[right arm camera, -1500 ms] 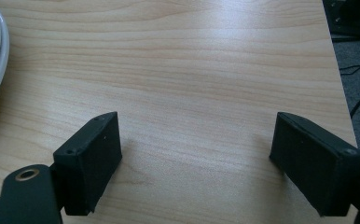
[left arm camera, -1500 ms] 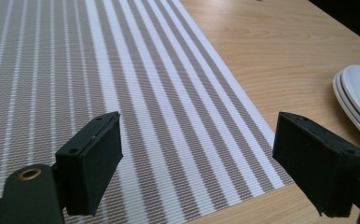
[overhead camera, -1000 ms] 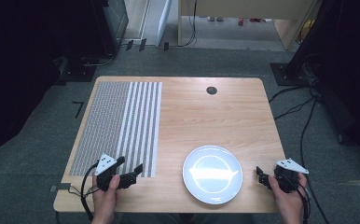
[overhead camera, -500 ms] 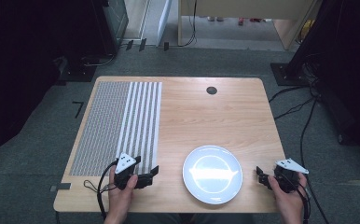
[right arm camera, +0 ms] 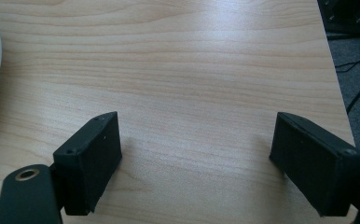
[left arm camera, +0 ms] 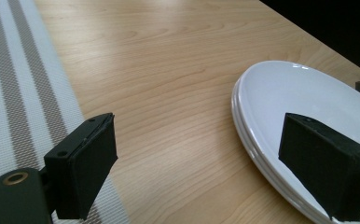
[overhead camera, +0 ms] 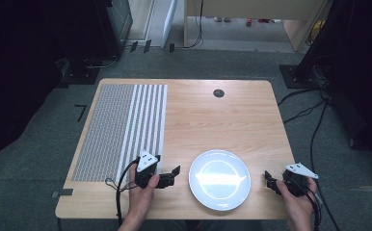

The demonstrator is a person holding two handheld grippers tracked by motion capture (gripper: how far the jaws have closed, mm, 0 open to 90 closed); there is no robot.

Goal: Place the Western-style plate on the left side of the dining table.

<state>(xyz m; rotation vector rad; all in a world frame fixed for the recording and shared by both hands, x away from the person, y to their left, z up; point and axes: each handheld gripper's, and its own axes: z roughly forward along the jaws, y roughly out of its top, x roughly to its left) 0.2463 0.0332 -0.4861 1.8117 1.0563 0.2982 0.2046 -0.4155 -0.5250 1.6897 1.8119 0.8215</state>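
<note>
— What's cut off up close?
— The left gripper (left arm camera: 199, 179), jaws wide, frames the plate's (left arm camera: 280, 121) near rim; one jaw hides part of it. The right gripper (right arm camera: 197, 168), also wide, holds nothing over bare wood.
— And the plate?
— Round, glossy white, near the table's (overhead camera: 222, 120) front edge, between both grippers. A striped woven mat (overhead camera: 121, 125) lies beyond, left.

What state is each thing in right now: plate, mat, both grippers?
Plate: empty, flat on the table, nothing gripping it.
Striped mat: spread flat on the table's left side.
Left gripper: open, jaws pointed at the plate's left rim.
Right gripper: open, over bare table right of the plate.
</note>
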